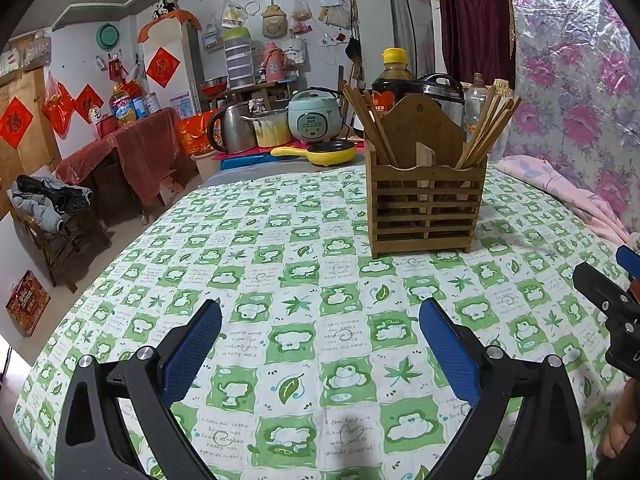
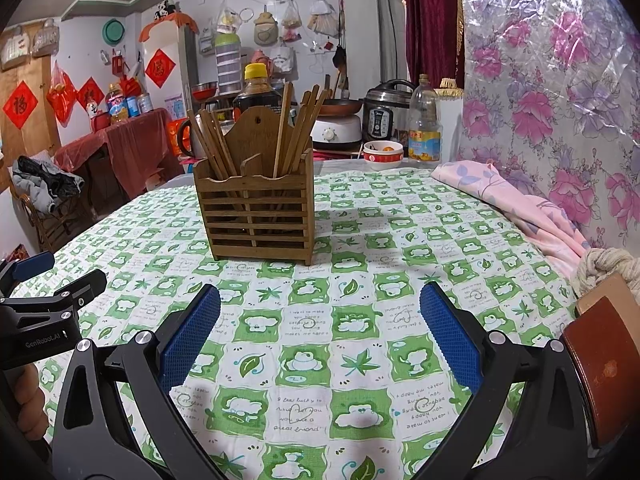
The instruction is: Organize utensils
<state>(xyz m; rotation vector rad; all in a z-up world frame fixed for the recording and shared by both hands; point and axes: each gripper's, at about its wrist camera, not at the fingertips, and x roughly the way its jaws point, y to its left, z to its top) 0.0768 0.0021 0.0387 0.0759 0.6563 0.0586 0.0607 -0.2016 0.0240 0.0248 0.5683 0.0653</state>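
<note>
Wooden utensil holder [image 1: 426, 208] upright on the green-and-white checked cloth [image 1: 304, 344] over the worktop, at about 1 o'clock from the left gripper [image 1: 320, 344] and well apart from it. In the right wrist view, same holder [image 2: 256, 216] at about 11 o'clock from the right gripper [image 2: 320, 332], also well apart. Two compartments split by a tall pointed back board; chopsticks [image 1: 372, 128] leaning toward 11 o'clock in one, a second bunch of chopsticks [image 1: 486, 132] fanned toward 1 o'clock in the other.

Left gripper low over the cloth, jaws spread wide, blue pads [image 1: 192, 352] facing each other, nothing between them. Right gripper likewise: jaws spread wide, empty, blue pads [image 2: 190, 340] over bare cloth. Each gripper visible at the edge of the other's view, side by side, apart.

Pink floral blanket [image 2: 516, 204] bunched along the cloth's edge at 2 o'clock. Behind the holder, dark sauce bottle [image 2: 256, 92] with yellow cap; at 1 o'clock, red-and-white bowl [image 2: 383, 154] beside a clear plastic bottle [image 2: 425, 124]. Yellow pan [image 1: 320, 152] at 12 o'clock in the left wrist view.
</note>
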